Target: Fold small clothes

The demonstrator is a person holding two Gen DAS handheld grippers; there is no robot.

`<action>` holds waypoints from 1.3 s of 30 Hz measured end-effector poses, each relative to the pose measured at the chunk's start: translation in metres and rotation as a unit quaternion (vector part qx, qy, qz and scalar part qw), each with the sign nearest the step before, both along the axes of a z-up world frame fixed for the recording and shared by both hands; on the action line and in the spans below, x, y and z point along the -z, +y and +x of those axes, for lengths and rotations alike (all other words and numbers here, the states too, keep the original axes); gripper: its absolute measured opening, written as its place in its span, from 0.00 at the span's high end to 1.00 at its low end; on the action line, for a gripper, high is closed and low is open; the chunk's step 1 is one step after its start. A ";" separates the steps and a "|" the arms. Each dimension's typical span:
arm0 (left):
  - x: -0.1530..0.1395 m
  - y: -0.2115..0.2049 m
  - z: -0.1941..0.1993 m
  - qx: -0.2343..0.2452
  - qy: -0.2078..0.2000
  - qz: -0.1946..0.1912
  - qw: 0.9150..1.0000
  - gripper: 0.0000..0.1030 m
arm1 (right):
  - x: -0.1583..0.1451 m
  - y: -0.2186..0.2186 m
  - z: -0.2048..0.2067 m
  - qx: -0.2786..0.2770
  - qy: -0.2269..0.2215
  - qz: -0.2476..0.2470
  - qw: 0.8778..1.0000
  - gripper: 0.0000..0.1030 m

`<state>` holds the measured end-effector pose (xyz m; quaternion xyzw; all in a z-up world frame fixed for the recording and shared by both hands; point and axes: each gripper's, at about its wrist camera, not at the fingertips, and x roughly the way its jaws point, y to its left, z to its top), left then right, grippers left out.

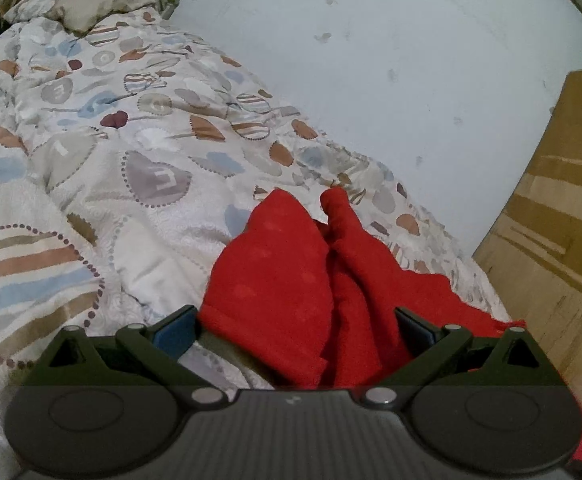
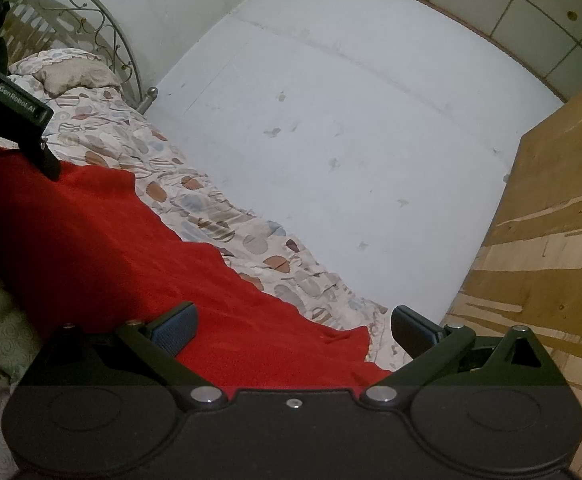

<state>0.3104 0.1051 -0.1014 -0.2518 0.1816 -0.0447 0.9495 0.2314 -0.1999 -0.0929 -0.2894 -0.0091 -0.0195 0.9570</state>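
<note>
The red garment lies on the patterned bedspread at lower centre of both views, bunched between the wide-apart left tongs. The right tongs, also apart, hover over its flat edge. Each should probably pinch a single layer at a corner and draw it taut before folding.

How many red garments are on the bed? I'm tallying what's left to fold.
1. The red garment lies on the patterned bedspread near the wall-side edge, bunched between the left gripper fingers. More could sit outside both views.

Patterned quilt covers bed beside white wall, wooden cabinet.
</note>
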 end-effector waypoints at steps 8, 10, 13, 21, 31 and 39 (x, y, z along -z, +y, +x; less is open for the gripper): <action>-0.006 -0.001 -0.004 -0.024 -0.017 0.005 1.000 0.27 | 0.000 0.000 0.000 0.001 -0.002 -0.001 1.000 0.00; -0.009 -0.006 -0.005 -0.018 -0.018 0.008 1.000 0.39 | 0.001 0.001 0.000 0.002 -0.004 -0.003 1.000 0.00; -0.015 -0.015 -0.005 -0.016 -0.013 0.021 1.000 0.57 | 0.000 0.000 0.001 0.003 -0.003 -0.003 1.000 0.00; -0.048 -0.035 -0.004 -0.030 0.009 0.096 0.995 0.86 | -0.026 -0.016 0.010 -0.023 0.067 0.052 0.996 0.00; -0.126 -0.123 0.002 0.051 -0.063 0.217 0.973 0.89 | -0.048 -0.041 -0.025 -0.041 0.057 0.060 0.996 0.00; -0.146 -0.240 -0.004 0.199 -0.123 0.274 0.933 0.89 | -0.052 -0.078 -0.048 0.016 0.053 0.080 0.995 0.00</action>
